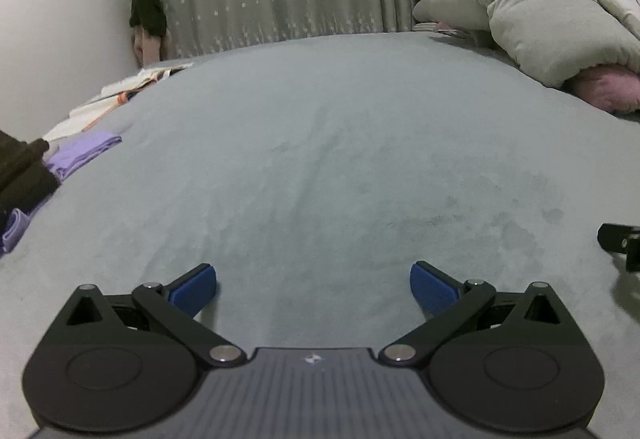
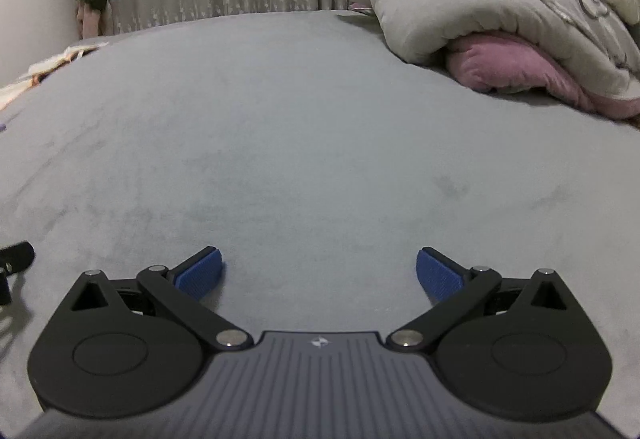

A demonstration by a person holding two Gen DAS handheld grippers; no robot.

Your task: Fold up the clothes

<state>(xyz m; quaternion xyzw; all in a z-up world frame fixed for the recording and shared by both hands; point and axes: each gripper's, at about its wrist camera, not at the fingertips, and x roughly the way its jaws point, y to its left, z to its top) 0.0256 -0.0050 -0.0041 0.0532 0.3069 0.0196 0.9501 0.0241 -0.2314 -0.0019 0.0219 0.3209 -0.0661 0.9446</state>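
Our left gripper (image 1: 313,285) and right gripper (image 2: 319,270) hover spread wide over the bare bed (image 1: 320,143), so we should swing left toward the purple clothes (image 1: 82,151) at its edge.

Left gripper (image 1: 313,289): blue pads spread wide, low over grey bed (image 1: 320,143).
Purple garment (image 1: 82,153): bed's left edge.
Duvet (image 1: 520,15): bed's far right.

We count one wide grey velvety bed (image 1: 320,143). On it: one purple folded garment (image 1: 86,151) at its left edge, one puffy grey duvet (image 1: 520,19) far right, one pink cushion (image 2: 512,63) underneath, plus two wide-open black grippers with blue pads (image 1: 313,287) (image 2: 319,273).
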